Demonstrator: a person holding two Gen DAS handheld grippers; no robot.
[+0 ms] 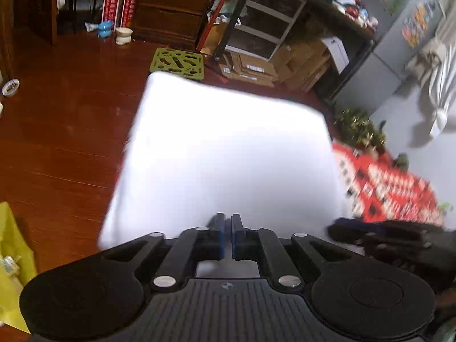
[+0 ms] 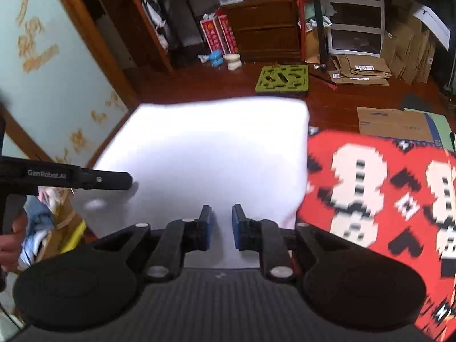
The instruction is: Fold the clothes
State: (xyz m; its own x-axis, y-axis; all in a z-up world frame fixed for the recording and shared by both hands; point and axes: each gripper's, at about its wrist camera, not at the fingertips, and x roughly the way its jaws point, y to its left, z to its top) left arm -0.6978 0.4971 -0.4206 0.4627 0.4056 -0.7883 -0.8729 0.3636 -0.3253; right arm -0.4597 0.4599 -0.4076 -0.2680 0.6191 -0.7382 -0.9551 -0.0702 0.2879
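Yellow bag (image 1: 11, 256) holding bottles, cardboard stacks (image 2: 359, 71)

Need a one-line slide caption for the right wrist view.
Right gripper, jaws slightly apart and empty, over the white table; red patterned garment at right, left gripper at left.

claws – 2 (image 1: 228, 228) (image 2: 221, 219) | white table – 1 (image 2: 199, 148) | red patterned garment – 1 (image 2: 384, 193) | green mat – 1 (image 2: 282, 81)
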